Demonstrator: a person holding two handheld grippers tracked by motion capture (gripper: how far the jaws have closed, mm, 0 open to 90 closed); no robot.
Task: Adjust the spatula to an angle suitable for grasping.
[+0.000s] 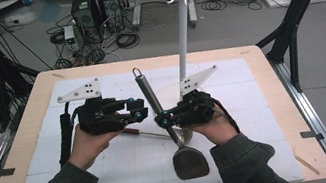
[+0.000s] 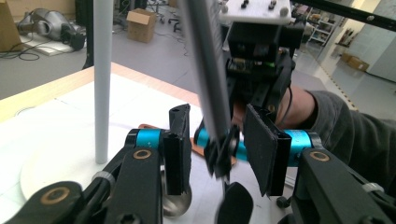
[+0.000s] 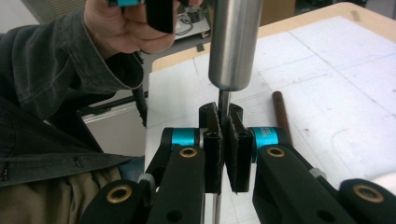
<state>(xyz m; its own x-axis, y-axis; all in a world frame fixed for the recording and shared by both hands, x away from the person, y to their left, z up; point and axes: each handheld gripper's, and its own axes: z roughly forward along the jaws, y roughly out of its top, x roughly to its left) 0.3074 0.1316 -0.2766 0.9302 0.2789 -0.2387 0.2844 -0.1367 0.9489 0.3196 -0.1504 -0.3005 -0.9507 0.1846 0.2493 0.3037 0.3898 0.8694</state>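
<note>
In the high view the right hand-held gripper (image 1: 162,120) sits just right of centre, its jaws pinched on the thin neck of a steel spatula (image 1: 160,108); the spatula's tubular handle slants toward the upper middle of the frame and ends in a hanging loop, while its dark blade lies low in the frame, just above the person's right sleeve (image 1: 245,168). In the right gripper view the same hand-held gripper (image 3: 226,126) has its two black pads pressed tight together around the thin shaft directly below the thick steel handle, so it holds the spatula firmly.

The left hand-held gripper (image 1: 140,110) is left of centre in the high view, pointing toward the spatula handle and close beside it; in the left gripper view its jaws (image 2: 219,140) stand moderately apart, with the spatula handle passing between them and neither pad visibly pressing on it; it holds nothing.

A white rack pole (image 1: 182,32) rises from a round white base at the upper middle of the high view, topped with short hooks; a second utensil with a reddish-brown handle (image 1: 130,131) lies flat on the white surface (image 1: 116,181) between the two hands, partly hidden beneath the left hand-held gripper.
</note>
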